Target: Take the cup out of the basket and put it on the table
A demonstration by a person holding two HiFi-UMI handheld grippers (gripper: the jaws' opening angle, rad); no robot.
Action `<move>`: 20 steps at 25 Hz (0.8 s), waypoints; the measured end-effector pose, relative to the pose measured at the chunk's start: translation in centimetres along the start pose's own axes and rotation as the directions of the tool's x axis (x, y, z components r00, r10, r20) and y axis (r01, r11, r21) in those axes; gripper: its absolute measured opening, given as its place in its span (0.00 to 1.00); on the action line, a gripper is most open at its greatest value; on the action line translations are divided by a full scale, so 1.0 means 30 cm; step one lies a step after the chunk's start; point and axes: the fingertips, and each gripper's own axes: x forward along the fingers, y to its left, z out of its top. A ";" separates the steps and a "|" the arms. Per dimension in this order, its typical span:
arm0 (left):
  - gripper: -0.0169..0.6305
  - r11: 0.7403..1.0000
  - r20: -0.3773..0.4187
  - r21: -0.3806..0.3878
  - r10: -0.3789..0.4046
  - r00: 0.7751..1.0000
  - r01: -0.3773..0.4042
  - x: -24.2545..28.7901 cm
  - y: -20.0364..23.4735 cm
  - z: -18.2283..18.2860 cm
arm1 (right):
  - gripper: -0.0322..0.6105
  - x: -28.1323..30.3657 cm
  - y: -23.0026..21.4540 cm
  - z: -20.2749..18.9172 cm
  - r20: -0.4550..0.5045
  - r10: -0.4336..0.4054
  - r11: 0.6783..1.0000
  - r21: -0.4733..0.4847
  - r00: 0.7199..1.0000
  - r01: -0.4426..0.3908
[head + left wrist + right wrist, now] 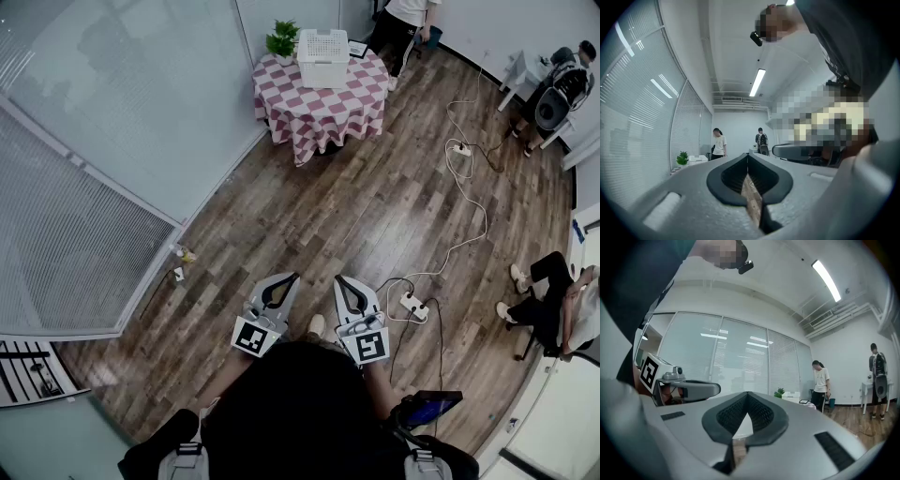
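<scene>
**A:** Where is the cup?

**B:** No view shows it. In the head view the white basket [322, 56] sits on the checkered table [319, 112] beside a plant [281, 39], well apart from both grippers across the wooden floor [375, 216].

**A:** And the grippers?

**B:** The left gripper [291, 277] and right gripper [341, 280] are side by side near the person's body. In each gripper's own view the jaws meet at the tips with nothing between them.

**A:** Does any view show something the others lack?

**B:** The gripper views show a ceiling light [758, 82]. Only the head view shows the power strip [413, 304] on the floor.
</scene>
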 end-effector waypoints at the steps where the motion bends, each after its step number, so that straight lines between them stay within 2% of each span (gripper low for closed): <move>1: 0.03 1.000 -0.007 0.001 0.003 1.000 -0.003 -0.006 -0.011 -0.005 | 0.06 -0.013 0.001 0.001 0.003 0.002 1.000 0.008 1.000 -0.002; 5: 0.03 1.000 -0.025 -0.010 0.021 0.999 -0.021 -0.015 -0.034 -0.017 | 0.06 -0.037 0.000 -0.014 -0.008 0.023 0.999 0.040 1.000 -0.023; 11: 0.04 0.997 -0.045 -0.038 0.061 0.997 -0.063 0.009 0.035 -0.040 | 0.07 0.014 0.013 -0.024 -0.008 0.074 0.996 0.054 0.997 -0.074; 15: 0.03 0.997 -0.045 -0.044 0.063 0.997 -0.065 0.069 0.122 -0.064 | 0.07 0.086 -0.028 -0.051 -0.036 0.061 0.997 0.044 0.997 -0.060; 20: 0.03 0.998 -0.030 -0.055 0.025 0.999 -0.027 0.178 0.240 -0.088 | 0.07 0.213 -0.118 -0.080 -0.060 0.026 1.000 0.011 0.998 -0.025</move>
